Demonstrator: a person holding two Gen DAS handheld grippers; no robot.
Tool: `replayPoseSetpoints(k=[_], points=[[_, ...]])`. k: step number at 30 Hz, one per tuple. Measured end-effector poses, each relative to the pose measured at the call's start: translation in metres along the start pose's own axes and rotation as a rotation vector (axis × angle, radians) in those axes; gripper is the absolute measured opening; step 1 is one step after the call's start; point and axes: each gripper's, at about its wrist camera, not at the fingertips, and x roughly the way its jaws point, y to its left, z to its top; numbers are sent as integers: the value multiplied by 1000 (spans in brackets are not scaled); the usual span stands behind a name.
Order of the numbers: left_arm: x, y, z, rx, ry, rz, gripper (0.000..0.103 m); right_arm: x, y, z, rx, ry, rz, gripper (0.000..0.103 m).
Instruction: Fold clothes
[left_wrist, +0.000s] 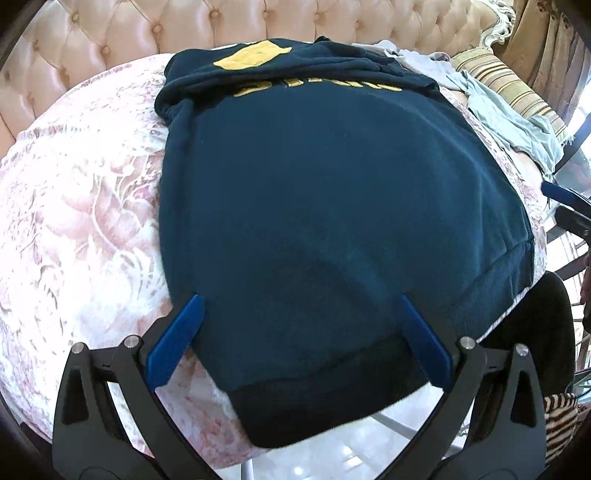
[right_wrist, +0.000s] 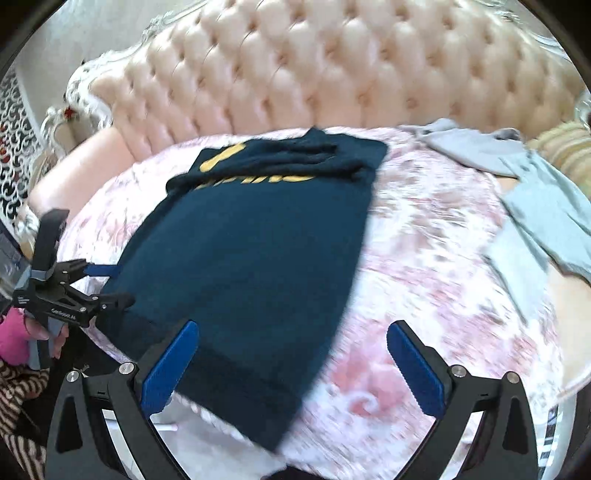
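Navy sweatshirt (left_wrist: 314, 192) with yellow lettering, lying flat on the pink floral cover of a sofa (right_wrist: 436, 266), sleeves already folded in across the chest near the tufted backrest (right_wrist: 332, 74), ribbed hem hanging slightly over the front edge. Left gripper (left_wrist: 301, 332) poised at the hem's left corner, blue fingers (left_wrist: 177, 343) spread wide apart, holding nothing. Right gripper (right_wrist: 291, 363) at the hem's right corner, fingers likewise wide apart, one over the cloth and one over the bare cover. Probably the moment to take the hem and carry it up toward the collar. For a clean fold: pinch both corners level with each other, catch both layers of fabric, lift just clear of the cover, move both sides evenly, lay the hem square on the folded sleeves. Grey garment (right_wrist: 535, 206) well apart at the right, best left undisturbed. Right view blurred, edges uncertain
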Motion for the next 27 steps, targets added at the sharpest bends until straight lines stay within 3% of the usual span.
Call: replayPoseSetpoints(k=[2,4,8,12,15,20,25,27], points=[[-13,2,-3,-16,-28,-2,103,-5,-15,-13,65,31,23,102],[-26,7,-7,-27,-59,-18,103,-7,-22,-22,98,39,17,94],[-35,32,-15,-127,-75,-95,103,-3,-21,-39,116,80,34,42],[-33,65,-16,-288,-76,-230,103,14,-10,-52,92,159,51,42],[-24,77,-13,-391,-67,-306,103,18,-12,-56,111,163,67,42],[-24,77,-14,-412,-63,-339,103,19,-2,-50,74,160,81,42],[-22,75,-14,-431,-43,-380,103,23,1,-49,71,176,85,12],[-21,75,-14,-439,-35,-397,103,17,1,-48,78,162,83,10]])
